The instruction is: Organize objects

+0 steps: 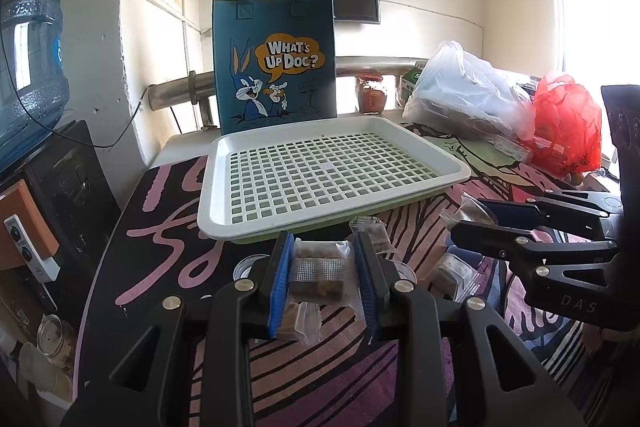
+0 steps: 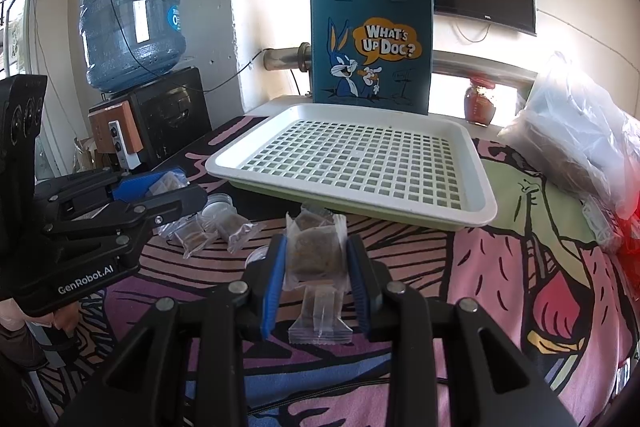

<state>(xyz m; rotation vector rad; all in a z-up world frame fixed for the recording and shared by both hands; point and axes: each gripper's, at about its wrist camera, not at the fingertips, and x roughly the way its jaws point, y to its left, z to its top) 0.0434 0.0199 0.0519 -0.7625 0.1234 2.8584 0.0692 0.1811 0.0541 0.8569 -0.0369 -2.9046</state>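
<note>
left gripper (image 1: 325,277): black plastic frame, blue ribbed pads, silver round rivets at pivots, "GenRobot.AI" in white on the side
right gripper (image 2: 316,277): same black body, blue pads, silver rivets, triangular cutouts, "DAS" lettering

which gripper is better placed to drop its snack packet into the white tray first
Left, marginally. Both grip a packet, but the left gripper sits right at the tray rim; the right gripper is further back.

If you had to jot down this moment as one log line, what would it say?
left tongs: shut on wrapped snack | right tongs: shut on wrapped snack | white tray: nothing in it | tote bag: upright behind tray
</note>
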